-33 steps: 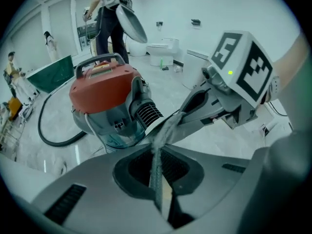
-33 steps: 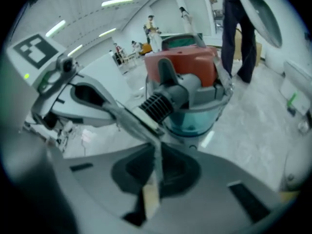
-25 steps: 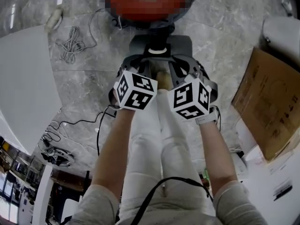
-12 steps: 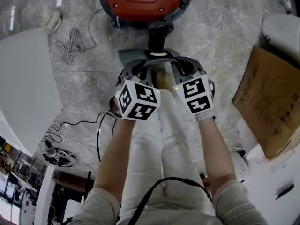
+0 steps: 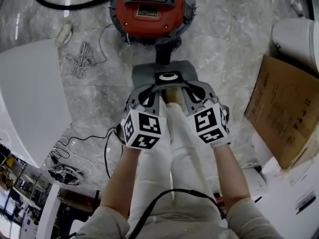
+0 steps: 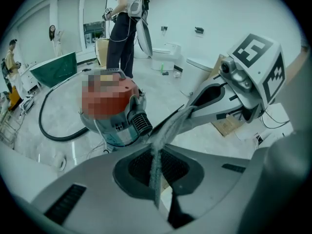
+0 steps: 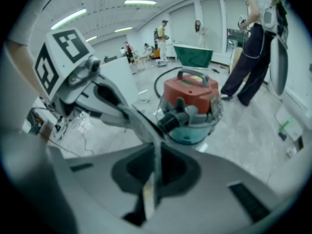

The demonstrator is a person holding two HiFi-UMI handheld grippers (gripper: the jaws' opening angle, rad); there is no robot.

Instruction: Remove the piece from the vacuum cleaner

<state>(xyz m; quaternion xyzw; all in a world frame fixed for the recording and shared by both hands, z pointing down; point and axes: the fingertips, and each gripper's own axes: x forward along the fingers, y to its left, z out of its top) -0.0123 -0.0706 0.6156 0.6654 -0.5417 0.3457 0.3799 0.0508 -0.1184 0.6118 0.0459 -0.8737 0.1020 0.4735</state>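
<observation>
Grey marble floor (image 5: 99,93), cables (image 5: 82,59) off to the left gripper's side.

Head view: the left gripper (image 5: 160,85) and right gripper (image 5: 178,85) are both closed, tips meeting, nothing visibly pinched. The grey piece (image 5: 167,73) lies just beyond the tips. A black neck (image 5: 163,54) runs on from it to the red vacuum (image 5: 152,9) farther ahead. It looks joined there, so removal seems not yet done.

Left gripper view: jaws pressed together on nothing, vacuum ahead.

Right gripper view: likewise together and empty, with the vacuum's ribbed port (image 7: 170,122) straight ahead.
</observation>
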